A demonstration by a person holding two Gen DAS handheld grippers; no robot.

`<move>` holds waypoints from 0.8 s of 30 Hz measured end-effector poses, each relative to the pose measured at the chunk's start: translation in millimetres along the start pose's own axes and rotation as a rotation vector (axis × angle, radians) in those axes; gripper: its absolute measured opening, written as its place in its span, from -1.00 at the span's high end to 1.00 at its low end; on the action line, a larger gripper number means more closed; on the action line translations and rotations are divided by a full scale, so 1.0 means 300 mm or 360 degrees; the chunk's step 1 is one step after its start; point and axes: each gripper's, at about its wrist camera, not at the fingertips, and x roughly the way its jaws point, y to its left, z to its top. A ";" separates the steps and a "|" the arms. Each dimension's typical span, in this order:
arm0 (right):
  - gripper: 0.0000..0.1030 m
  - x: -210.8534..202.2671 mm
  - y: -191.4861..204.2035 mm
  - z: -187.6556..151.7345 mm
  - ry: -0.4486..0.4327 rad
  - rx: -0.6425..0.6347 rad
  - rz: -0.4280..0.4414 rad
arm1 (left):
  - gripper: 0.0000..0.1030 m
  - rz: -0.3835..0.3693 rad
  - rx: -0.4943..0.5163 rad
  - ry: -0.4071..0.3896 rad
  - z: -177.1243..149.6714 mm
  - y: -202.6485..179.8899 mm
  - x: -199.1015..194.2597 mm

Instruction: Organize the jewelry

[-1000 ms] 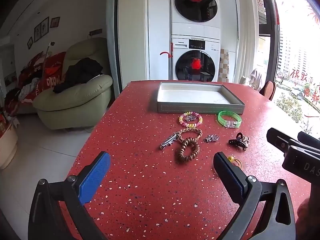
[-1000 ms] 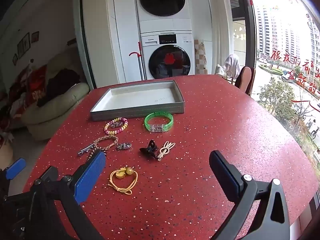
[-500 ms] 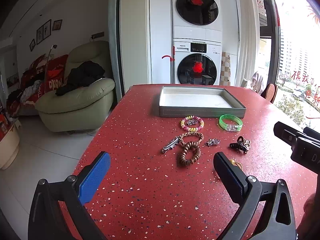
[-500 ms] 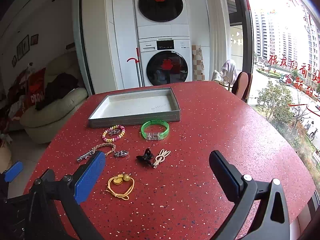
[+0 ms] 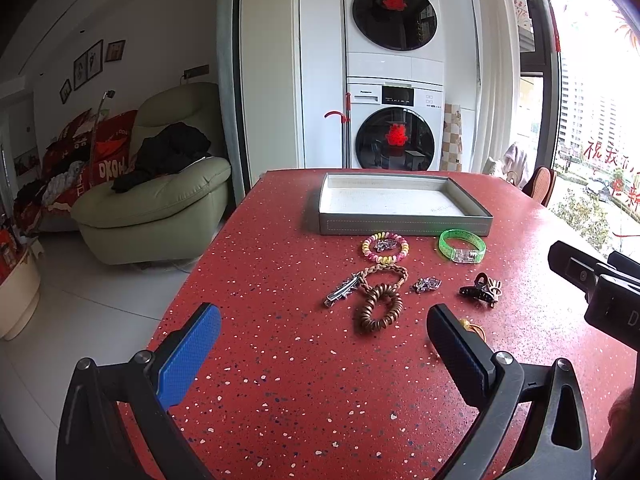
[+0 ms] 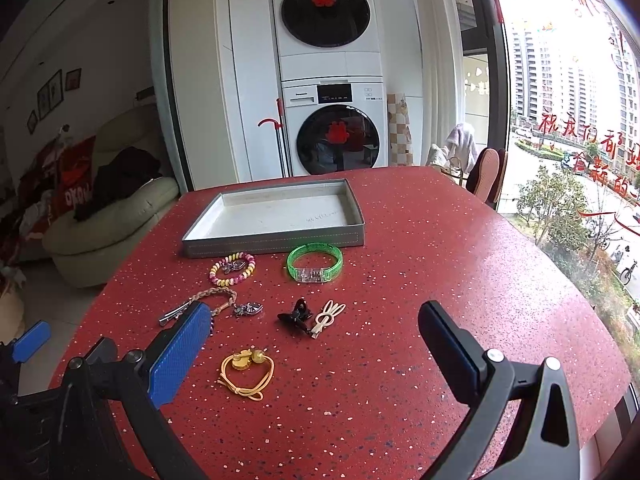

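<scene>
The jewelry lies loose on the red table (image 6: 440,264), mid-surface, just in front of the grey tray (image 6: 276,236), which holds none of it. Both the left gripper (image 5: 324,344) and right gripper (image 6: 312,344) hover with jaws spread wide, holding nothing. The stacked washers (image 6: 332,96) carry small brand lettering, too blurred to read. Only the right view fully shows the yellow hair tie (image 6: 246,372); the left alone shows the brown coil bracelet (image 5: 378,312).
</scene>
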 end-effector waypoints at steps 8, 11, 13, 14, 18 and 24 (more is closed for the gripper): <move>-1.00 0.000 0.001 -0.002 -0.0002 -0.0005 0.0007 | -1.00 0.0000 0.0000 -0.0001 -0.002 0.000 0.001; -1.00 -0.002 0.000 -0.002 -0.0004 -0.0004 0.0008 | -1.00 0.0002 -0.0002 -0.0001 0.000 0.003 0.000; -1.00 -0.003 0.003 0.000 -0.0004 -0.0005 0.0007 | -1.00 0.0002 -0.0004 0.0001 0.001 0.005 0.001; -1.00 -0.003 0.002 -0.001 -0.0004 -0.0005 0.0008 | -1.00 0.0002 -0.0003 0.0001 0.001 0.006 0.000; -1.00 -0.002 0.004 0.000 -0.0002 -0.0006 0.0009 | -1.00 0.0003 -0.0003 0.0000 -0.001 0.006 0.001; -1.00 -0.004 0.007 0.000 -0.0005 -0.0010 0.0015 | -1.00 0.0010 -0.0007 0.0000 -0.002 0.006 0.003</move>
